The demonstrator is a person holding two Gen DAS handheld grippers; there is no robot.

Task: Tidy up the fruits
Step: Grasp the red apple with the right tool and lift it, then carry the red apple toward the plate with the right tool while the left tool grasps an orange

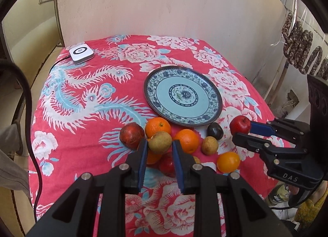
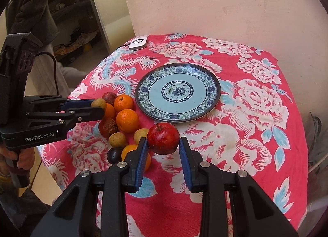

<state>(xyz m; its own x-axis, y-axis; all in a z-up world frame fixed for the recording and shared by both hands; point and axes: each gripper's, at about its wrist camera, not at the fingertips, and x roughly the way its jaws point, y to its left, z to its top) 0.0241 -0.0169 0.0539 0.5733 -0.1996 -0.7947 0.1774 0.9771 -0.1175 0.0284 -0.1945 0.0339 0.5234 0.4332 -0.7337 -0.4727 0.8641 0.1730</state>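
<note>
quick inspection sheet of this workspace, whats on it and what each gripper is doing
surface: table under a red floral cloth.
job's things: blue-patterned plate, bare; oranges, brown pears, wrinkled red fruit and a dark plum piled on the cloth beside it.
clutter: white square device at the far corner.
grippers: left hand-held gripper closed on a brown pear; right hand-held gripper closed on a red apple, lifted off the cloth.
cables: black cable hanging off the table's left edge.
surroundings: pale wall, doorway, sausages hanging on the right.
</note>
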